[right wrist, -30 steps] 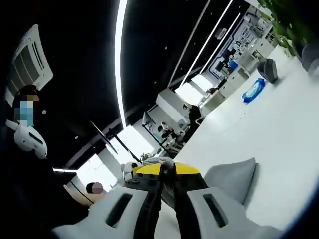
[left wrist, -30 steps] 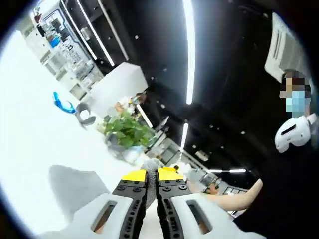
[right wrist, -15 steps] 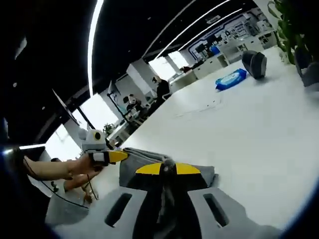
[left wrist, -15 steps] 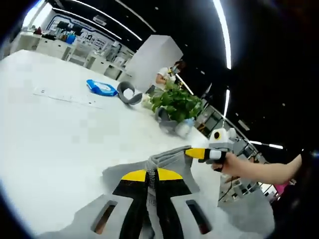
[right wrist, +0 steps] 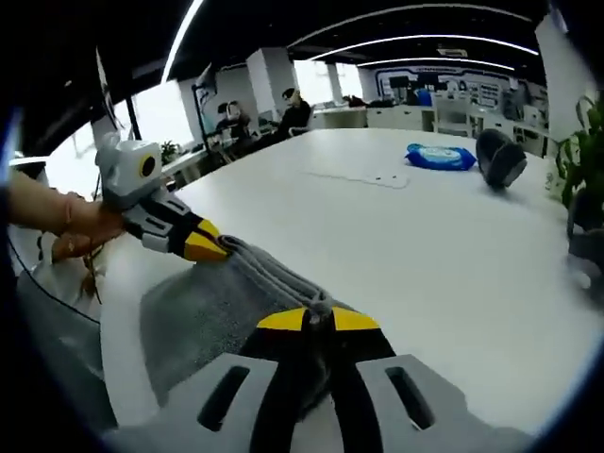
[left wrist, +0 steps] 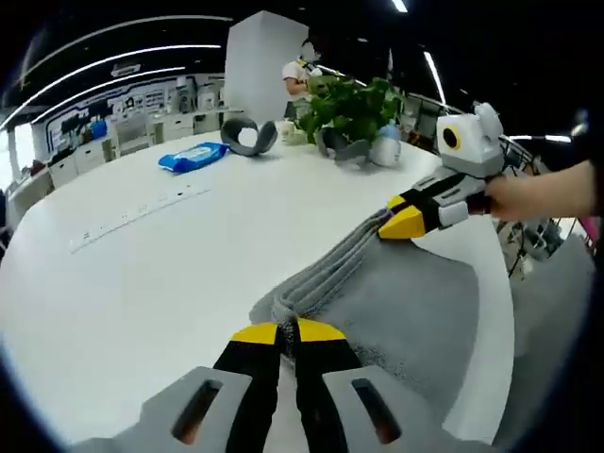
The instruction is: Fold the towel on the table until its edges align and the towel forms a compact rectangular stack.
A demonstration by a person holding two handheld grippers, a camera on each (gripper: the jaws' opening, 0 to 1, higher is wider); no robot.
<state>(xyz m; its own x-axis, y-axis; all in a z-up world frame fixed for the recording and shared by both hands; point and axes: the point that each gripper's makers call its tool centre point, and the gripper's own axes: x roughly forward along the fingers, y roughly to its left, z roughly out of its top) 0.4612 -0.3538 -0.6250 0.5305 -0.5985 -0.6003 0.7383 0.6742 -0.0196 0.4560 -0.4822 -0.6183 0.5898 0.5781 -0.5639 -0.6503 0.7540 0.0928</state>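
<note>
A grey towel [left wrist: 406,311] lies folded on the white table [left wrist: 151,274], its doubled edge running between the two grippers. In the left gripper view my left gripper [left wrist: 288,332] is shut on one corner of that edge, and the right gripper [left wrist: 404,223] pinches the far corner, held by a hand. In the right gripper view my right gripper [right wrist: 318,321] is shut on the near corner of the towel [right wrist: 203,307], while the left gripper [right wrist: 200,247] grips the other corner at the left. The towel's lower part hangs over the table's edge.
At the back of the table lie a blue packet [left wrist: 192,158], a grey headset-like object [left wrist: 249,138] and a potted green plant [left wrist: 351,102]. A white power strip [left wrist: 132,215] lies mid-table. The same blue packet [right wrist: 440,156] sits far off in the right gripper view. People sit at distant desks.
Both grippers came down from pointing at the ceiling to the table, carrying the towel's edge forward and laying it flat. Both stay shut on their corners.
</note>
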